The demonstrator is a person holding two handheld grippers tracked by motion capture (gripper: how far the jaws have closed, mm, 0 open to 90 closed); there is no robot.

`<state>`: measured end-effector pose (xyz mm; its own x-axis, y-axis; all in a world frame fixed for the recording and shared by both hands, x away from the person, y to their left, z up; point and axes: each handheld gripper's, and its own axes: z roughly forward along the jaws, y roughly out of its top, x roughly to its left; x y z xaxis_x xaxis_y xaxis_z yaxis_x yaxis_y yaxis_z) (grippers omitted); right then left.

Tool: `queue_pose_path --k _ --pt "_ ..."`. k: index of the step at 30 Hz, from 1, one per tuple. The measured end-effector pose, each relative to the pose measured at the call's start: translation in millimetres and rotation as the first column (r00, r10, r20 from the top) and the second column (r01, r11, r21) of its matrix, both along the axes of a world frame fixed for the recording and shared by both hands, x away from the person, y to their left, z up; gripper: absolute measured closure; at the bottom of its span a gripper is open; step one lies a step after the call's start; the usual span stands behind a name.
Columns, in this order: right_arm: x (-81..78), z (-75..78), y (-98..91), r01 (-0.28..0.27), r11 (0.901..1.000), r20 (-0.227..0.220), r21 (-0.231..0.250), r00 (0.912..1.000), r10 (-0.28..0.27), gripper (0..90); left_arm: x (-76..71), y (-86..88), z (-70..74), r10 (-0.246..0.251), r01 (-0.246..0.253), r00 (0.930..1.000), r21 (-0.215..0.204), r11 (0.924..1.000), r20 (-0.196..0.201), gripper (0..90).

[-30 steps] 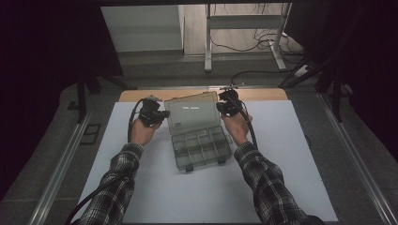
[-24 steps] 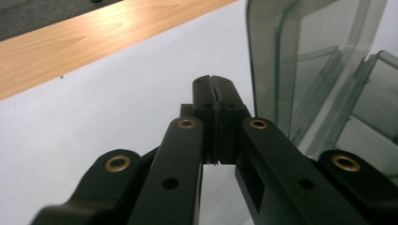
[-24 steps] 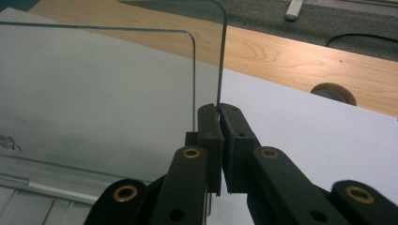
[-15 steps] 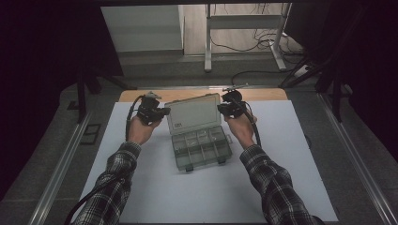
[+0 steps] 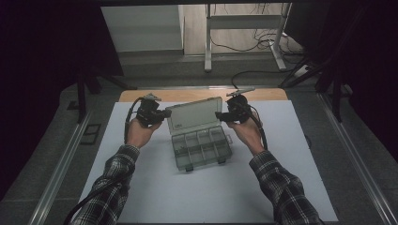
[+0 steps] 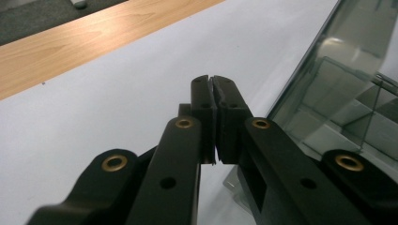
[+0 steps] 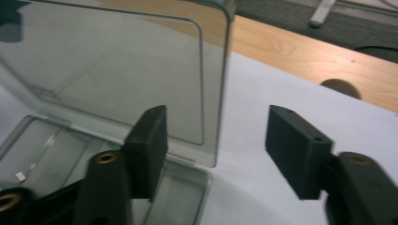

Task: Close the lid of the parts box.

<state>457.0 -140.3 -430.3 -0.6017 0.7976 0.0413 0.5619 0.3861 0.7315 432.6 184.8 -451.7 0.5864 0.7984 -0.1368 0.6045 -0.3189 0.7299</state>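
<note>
clear compartment box (image 5: pixel 201 149) sits mid counter (image 5: pixel 141 187) on the white mat, lid (image 5: pixel 195 115) standing up at the far side. left hand-held gripper (image 5: pixel 165 114) has its jaws pressed together on nothing, just beside the lid's left edge. right hand-held gripper (image 7: pixel 216 140) has just been opening, jaws wide, lid edge between them but untouched. risk: the unheld lid could drop shut, or a knock could slide the box. beyond it, a wooden strip (image 5: pixel 197 93), cables on the floor (image 5: pixel 263 75), nothing blocking.
</note>
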Motion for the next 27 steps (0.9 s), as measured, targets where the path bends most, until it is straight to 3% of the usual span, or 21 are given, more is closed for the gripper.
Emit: queue_pose_path --k 4,19,27 --pt "-7.3 1.3 -1.4 -0.029 0.9996 0.013 -0.002 0.9995 0.029 23.4 -5.5 -0.1 0.5 -0.010 0.010 0.9999 -0.013 0.9999 -0.006 86.6" --pt "-36.2 0.2 -13.5 -0.094 0.9955 0.022 -0.015 0.9954 0.094 5.4 -18.2 -5.7 3.2 -0.034 0.034 0.9994 -0.038 0.9987 -0.010 85.9" --pt "-53.0 -2.7 -27.0 -0.122 0.9917 0.037 0.041 0.9921 0.120 0.6 -27.1 -6.8 2.2 -0.048 0.048 0.9987 -0.044 0.9979 -0.016 85.3"
